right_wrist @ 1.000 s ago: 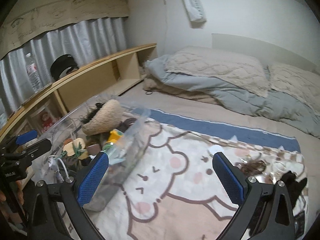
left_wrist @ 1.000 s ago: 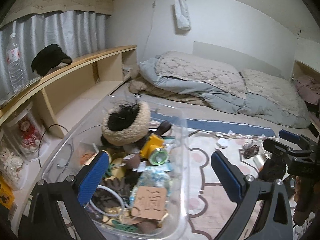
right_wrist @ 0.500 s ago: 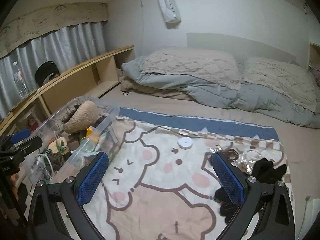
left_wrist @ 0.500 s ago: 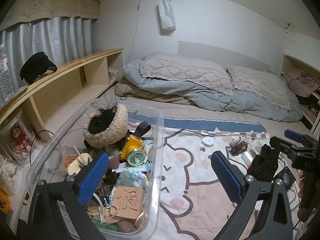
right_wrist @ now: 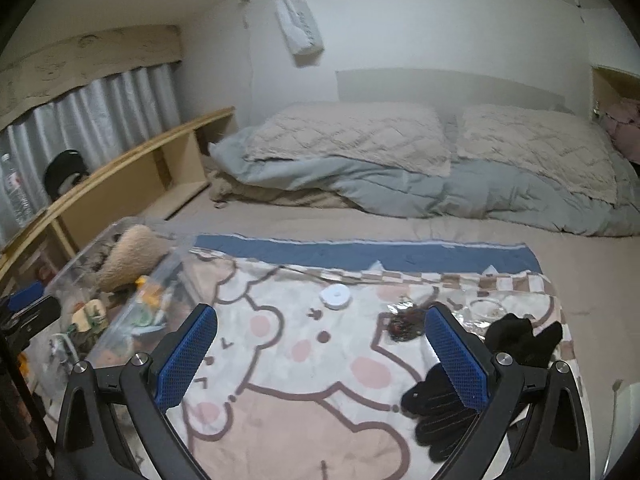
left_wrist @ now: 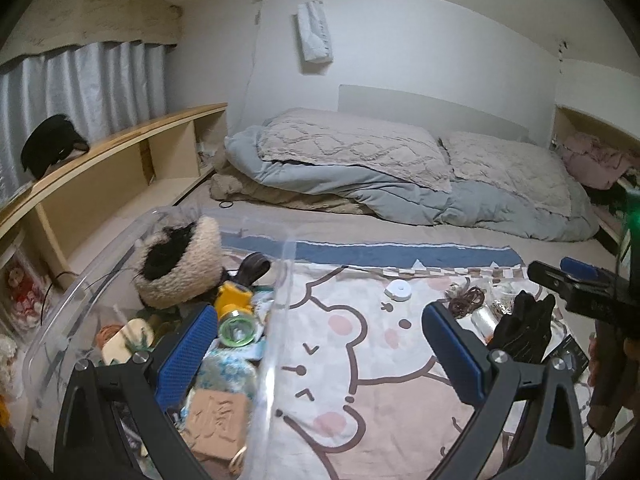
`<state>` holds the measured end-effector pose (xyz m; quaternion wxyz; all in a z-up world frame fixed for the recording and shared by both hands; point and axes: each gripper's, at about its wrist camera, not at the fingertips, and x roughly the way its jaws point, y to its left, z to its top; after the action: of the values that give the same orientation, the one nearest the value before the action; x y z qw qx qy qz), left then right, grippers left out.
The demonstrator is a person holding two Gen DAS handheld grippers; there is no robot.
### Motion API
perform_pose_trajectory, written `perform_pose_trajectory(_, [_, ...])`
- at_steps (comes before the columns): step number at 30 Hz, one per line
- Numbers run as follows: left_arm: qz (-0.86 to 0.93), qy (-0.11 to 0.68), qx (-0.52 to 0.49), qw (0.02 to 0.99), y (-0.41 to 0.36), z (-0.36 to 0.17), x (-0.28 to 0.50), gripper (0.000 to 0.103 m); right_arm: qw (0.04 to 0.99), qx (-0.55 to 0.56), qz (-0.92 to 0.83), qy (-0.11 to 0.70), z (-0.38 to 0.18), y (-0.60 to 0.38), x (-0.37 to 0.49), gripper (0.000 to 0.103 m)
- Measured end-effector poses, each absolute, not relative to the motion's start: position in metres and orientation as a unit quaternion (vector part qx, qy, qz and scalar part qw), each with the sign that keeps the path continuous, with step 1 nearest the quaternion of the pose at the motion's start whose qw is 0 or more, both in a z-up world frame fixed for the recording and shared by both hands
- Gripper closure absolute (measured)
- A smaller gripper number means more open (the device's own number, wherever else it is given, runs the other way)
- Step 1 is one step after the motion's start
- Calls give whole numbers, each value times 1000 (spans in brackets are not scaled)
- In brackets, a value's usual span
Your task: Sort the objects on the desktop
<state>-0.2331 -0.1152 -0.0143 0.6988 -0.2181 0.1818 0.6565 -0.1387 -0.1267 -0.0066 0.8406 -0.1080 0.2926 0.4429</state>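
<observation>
A clear plastic bin [left_wrist: 280,280] [right_wrist: 120,320] on the left holds several small things, among them a fuzzy beige hat [left_wrist: 180,264], a yellow toy [left_wrist: 234,296] and a wooden tile [left_wrist: 218,420]. On the bear-print blanket [left_wrist: 360,360] [right_wrist: 300,360] lie a white disc [left_wrist: 398,290] [right_wrist: 336,295], a brown tangle [left_wrist: 464,302] [right_wrist: 404,322] and black gloves [left_wrist: 520,332] [right_wrist: 516,338]. My left gripper [left_wrist: 320,352] is open over the bin's right wall. My right gripper [right_wrist: 320,354] is open above the blanket, its right finger [right_wrist: 456,356] over the gloves.
Folded grey and beige bedding [left_wrist: 380,168] lies at the back of the bed. A wooden shelf [left_wrist: 120,148] runs along the left wall with a black cap [left_wrist: 50,148] on it. A clear dish [right_wrist: 486,308] sits near the gloves.
Both grippers have swung to the right, away from the bin and toward the blanket's loose things. Both stay open, with nothing held.
</observation>
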Motion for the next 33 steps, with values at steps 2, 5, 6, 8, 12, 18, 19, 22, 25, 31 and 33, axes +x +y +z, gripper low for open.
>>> perform_pose_trajectory(2, [651, 186, -211, 705, -106, -17, -223, 0, 844, -111, 428, 304, -11, -124, -128, 0])
perform_pose_trajectory(5, [644, 190, -202, 713, -89, -21, -208, 0, 845, -120, 407, 325, -20, -122, -109, 0])
perform_pose_trajectory(6, [643, 194, -198, 714, -84, -21, -203, 0, 847, -123, 401, 327, -22, -123, -102, 0])
perform_pose_trajectory(8, [639, 198, -188, 720, -71, -22, -192, 0, 845, -122, 399, 334, -25, -123, -92, 0])
perform_pose_trajectory(12, [623, 205, -167, 736, -46, -27, -171, 0, 852, -119, 380, 341, -30, -129, -67, 0])
perform_pose_trajectory(18, [599, 201, -179, 755, -2, -52, -143, 0, 851, -111, 368, 357, -43, -131, -33, 22])
perform_pose_trajectory(19, [595, 199, -186, 757, 5, -57, -140, 0, 851, -113, 363, 364, -48, -130, -28, 26])
perform_pose_trajectory(22, [580, 198, -205, 763, 25, -78, -130, 0, 845, -115, 354, 384, -69, -126, -11, 44])
perform_pose_trajectory(25, [568, 211, -227, 763, 45, -103, -124, 1, 838, -102, 338, 415, -91, -120, 7, 52])
perform_pose_trajectory(31, [554, 237, -245, 760, 76, -138, -126, 1, 834, -77, 297, 458, -134, -105, 44, 52])
perform_pose_trajectory(33, [551, 239, -249, 760, 82, -147, -129, 1, 834, -86, 287, 464, -147, -98, 54, 52])
